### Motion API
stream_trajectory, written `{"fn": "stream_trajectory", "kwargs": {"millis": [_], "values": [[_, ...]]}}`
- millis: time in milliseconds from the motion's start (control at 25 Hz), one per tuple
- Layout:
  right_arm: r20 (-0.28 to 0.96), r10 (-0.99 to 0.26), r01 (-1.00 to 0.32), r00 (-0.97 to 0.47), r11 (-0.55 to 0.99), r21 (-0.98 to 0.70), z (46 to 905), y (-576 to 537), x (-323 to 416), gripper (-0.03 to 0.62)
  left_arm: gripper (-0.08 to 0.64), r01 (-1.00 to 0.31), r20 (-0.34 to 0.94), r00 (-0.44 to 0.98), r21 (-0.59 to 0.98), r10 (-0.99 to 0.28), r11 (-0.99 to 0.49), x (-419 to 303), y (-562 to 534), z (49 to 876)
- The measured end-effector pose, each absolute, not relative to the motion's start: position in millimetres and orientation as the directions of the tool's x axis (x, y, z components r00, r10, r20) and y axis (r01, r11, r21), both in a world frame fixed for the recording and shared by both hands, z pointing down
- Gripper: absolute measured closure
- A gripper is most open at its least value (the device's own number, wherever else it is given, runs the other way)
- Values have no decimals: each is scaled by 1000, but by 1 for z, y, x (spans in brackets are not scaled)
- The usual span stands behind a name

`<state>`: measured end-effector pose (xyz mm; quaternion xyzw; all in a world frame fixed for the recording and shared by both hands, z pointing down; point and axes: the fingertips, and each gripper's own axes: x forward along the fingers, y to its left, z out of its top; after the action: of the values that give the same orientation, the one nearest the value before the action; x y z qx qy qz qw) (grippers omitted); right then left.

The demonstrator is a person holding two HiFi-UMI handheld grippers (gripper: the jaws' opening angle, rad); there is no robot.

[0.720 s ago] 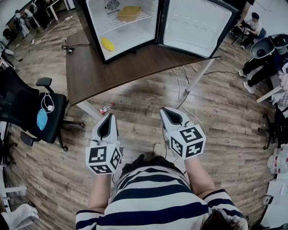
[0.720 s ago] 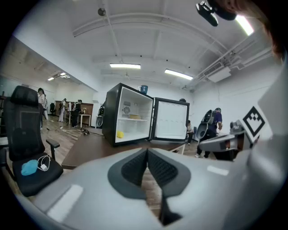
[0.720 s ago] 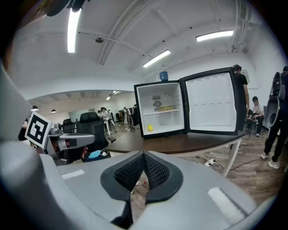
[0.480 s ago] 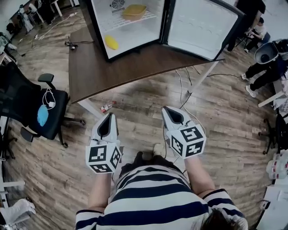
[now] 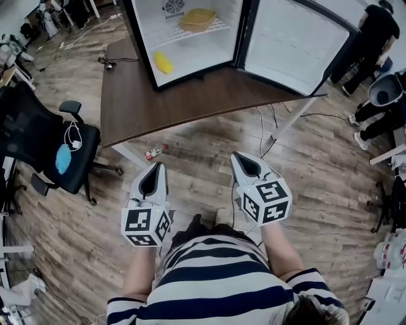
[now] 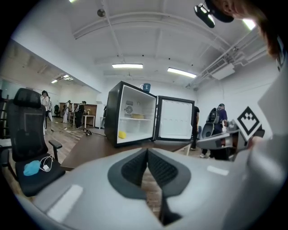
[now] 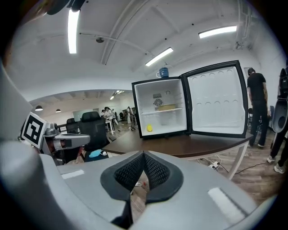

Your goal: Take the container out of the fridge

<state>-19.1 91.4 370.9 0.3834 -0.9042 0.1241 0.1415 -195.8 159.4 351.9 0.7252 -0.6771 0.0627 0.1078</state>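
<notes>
The small black fridge (image 5: 190,38) stands open on the brown table (image 5: 171,101), its door (image 5: 292,41) swung out to the right. A pale yellow container (image 5: 197,19) rests on the upper shelf; the gripper views show this container (image 6: 137,117) (image 7: 166,107) too. A yellow object (image 5: 163,61) lies on the fridge floor. My left gripper (image 5: 154,167) and right gripper (image 5: 241,159) hover over the wooden floor, well short of the table. Both are shut and hold nothing; each camera shows its gripper (image 6: 147,151) (image 7: 143,154) with jaws meeting.
A black office chair (image 5: 60,152) with a blue mask (image 5: 61,162) stands left of the table. A small bottle (image 5: 154,152) and cables (image 5: 263,127) lie on the floor by the table legs. People (image 5: 374,32) stand and sit at the right. A mug (image 7: 164,72) tops the fridge.
The fridge and table have slid slightly right and down in the head view. The standing person at the right has walked. Both grippers stay shut and in place.
</notes>
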Motion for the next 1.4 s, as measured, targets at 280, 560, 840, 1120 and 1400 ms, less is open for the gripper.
{"fn": "stream_trajectory", "kwargs": {"millis": [280,560,840,1120,1400], "values": [[357,-616,-688,-702,716,-118,374,62,-7,595,560,-998,229,64,28,-971,-59,-169,125,351],[361,-557,-631,-748,765,-127,379,35,-1,595,560,-998,228,54,-23,-972,-61,-139,90,350],[354,-520,-591,-778,797,-127,381,13,11,595,560,-998,251,47,-36,-967,-58,-115,69,354],[350,-523,-592,-777,797,-124,382,-9,18,595,560,-999,270,-7,-36,-963,-3,-123,58,357],[349,-529,-596,-773,794,-117,381,-32,13,595,560,-998,284,6,-62,-959,-25,-130,33,358]]}}
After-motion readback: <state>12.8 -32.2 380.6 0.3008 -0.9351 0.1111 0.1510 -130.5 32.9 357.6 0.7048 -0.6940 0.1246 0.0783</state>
